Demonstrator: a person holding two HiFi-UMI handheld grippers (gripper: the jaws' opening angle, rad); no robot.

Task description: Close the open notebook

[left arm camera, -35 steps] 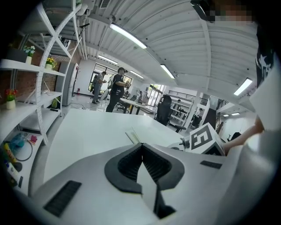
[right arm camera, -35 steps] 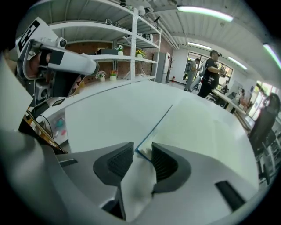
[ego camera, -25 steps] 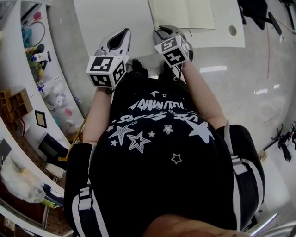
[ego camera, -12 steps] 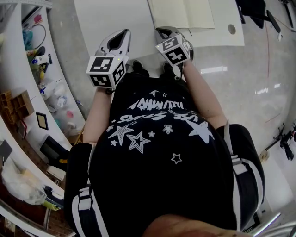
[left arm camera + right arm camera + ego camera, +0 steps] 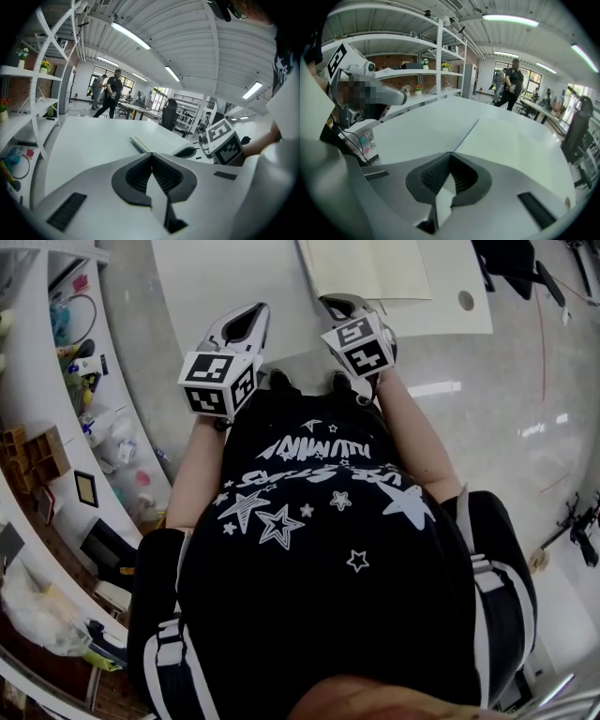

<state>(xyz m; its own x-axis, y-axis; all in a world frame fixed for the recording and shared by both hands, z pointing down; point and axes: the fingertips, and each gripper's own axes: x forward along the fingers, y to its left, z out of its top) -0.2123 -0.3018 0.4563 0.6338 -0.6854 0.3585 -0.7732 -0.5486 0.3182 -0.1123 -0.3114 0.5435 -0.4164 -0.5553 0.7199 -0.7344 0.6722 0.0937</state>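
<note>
Left gripper (image 5: 151, 154): jaws pressing together on nothing, hovering over the white table (image 5: 225, 277), near and to the left of the notebook's (image 5: 370, 263) near-left corner.
Right gripper (image 5: 451, 153): jaws clenching tight. The view here is cramped, but they seem to be pinching the notebook's near edge, just inside that same corner.
Notebook: lying open on the table beyond both grippers, cream pages facing up.
Shelving (image 5: 440, 56): standing beyond the notebook, on its left.
Person (image 5: 513, 86): striding through the room, far past the notebook.
</note>
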